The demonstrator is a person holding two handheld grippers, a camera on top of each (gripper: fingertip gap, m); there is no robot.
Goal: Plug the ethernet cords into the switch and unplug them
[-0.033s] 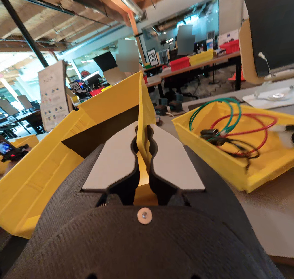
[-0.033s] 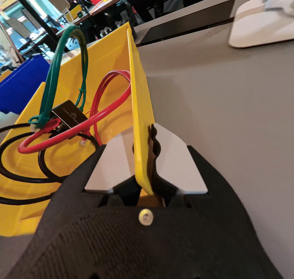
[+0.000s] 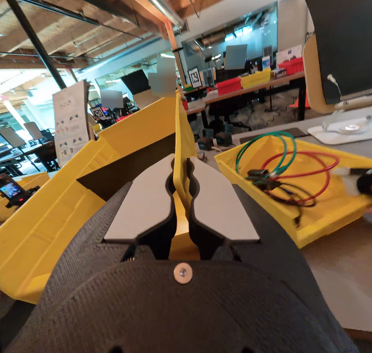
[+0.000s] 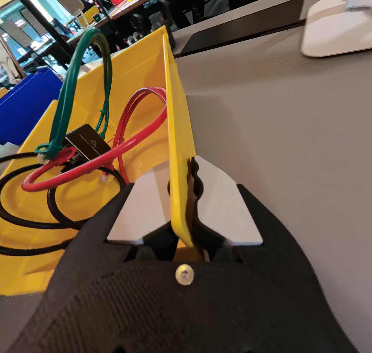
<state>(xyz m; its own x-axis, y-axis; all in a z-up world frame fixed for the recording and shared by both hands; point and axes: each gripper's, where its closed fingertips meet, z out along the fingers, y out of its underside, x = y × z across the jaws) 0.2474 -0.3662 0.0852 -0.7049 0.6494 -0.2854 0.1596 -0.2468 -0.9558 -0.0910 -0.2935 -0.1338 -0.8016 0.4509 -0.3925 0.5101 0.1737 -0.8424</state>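
While your left gripper (image 3: 180,174) clamps the upright side wall of a large yellow bin (image 3: 60,212), the bin tips up at an angle, its dark interior facing you. The jaws are nearly closed, with only the thin plastic wall between them. Your right gripper (image 4: 179,174) pinches the side wall of a second, shallower yellow tray (image 4: 128,77) in the same way (its pads are pressed against both faces of the wall). Inside that tray lies the small black switch (image 4: 88,141), with a green ethernet cord (image 4: 66,101) arching above it and a red ethernet cord (image 4: 96,162) looping across it. A black cable (image 4: 24,222) coils on the tray floor near you. One clear connector of the red cord rests loose on the tray floor; whether the others are seated in the switch cannot be told. The tray sits on a grey tabletop (image 4: 281,141), beside a white stand base (image 4: 338,31) farther back.
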